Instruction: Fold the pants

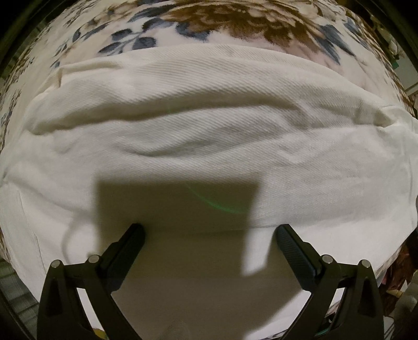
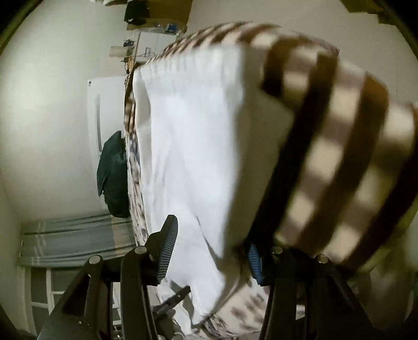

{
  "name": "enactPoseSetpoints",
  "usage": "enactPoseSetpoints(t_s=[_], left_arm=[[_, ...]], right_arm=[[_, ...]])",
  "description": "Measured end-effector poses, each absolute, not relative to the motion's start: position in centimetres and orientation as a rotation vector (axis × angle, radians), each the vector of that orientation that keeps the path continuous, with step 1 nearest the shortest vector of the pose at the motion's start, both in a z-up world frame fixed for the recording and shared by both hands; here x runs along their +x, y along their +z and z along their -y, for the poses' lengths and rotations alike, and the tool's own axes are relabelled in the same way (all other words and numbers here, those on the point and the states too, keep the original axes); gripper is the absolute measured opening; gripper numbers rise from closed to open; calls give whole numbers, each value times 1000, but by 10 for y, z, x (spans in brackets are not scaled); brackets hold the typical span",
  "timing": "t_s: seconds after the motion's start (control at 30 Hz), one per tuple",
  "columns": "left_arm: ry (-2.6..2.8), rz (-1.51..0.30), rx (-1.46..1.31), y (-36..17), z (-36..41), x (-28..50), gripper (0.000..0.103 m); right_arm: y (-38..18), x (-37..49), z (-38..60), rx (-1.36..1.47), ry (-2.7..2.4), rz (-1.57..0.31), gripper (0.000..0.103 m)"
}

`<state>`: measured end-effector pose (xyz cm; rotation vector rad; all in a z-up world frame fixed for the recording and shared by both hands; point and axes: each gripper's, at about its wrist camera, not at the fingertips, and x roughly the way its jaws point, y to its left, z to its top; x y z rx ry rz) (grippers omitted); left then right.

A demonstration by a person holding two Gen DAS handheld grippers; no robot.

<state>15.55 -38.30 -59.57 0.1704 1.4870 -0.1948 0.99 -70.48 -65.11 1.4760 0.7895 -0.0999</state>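
The white pants (image 1: 203, 146) lie spread across a floral blanket (image 1: 235, 23), with soft creases and a folded layer at the near side. My left gripper (image 1: 210, 232) is open just above the near part of the pants, fingers apart and holding nothing. In the right wrist view the camera is rolled sideways; the white pants (image 2: 193, 146) run up the frame. My right gripper (image 2: 211, 243) is open, with the edge of the pants lying between its fingers. The right finger (image 2: 254, 261) is mostly hidden by fabric.
A brown and cream striped blanket (image 2: 339, 157) bulges close beside the right gripper. A dark bag (image 2: 113, 177), a white door (image 2: 104, 109) and shelves with clutter (image 2: 156, 26) stand beyond the bed. Grey floor tiles (image 2: 73, 240) show past the bed's edge.
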Motion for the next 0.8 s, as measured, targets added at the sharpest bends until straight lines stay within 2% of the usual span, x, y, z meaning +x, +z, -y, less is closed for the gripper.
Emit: enactPoseSetpoints(t_s=[0.1,0.17,0.37,0.4,0.43,0.47,0.57,0.8], left_arm=[[-195,-1501,169,-586,391,153,103],[-197,-1505,171,-587,392,181,103],[-196,-1478,161,-584,375,193,103],[-198,-1476,165,-582,373,193,103],[-200,-1475,168,-578,370,191,103],[-200,-1475,166,-575,370,190,103],[-217,-1470,98,-560,359,189,103],[-210,-1396,-79,-494,297,191,103]], right_arm=[[-649,6,717,1532,-174,-612,51],[-648,8,730,1540,-209,-524,52],[-651,48,723,1447,-115,-597,52],[-651,50,723,1444,-127,-600,45],[-650,50,723,1443,-149,-606,20],[-647,53,722,1436,-169,-610,10],[-614,63,716,1367,-223,-628,9],[-494,85,647,1099,-171,-681,8]])
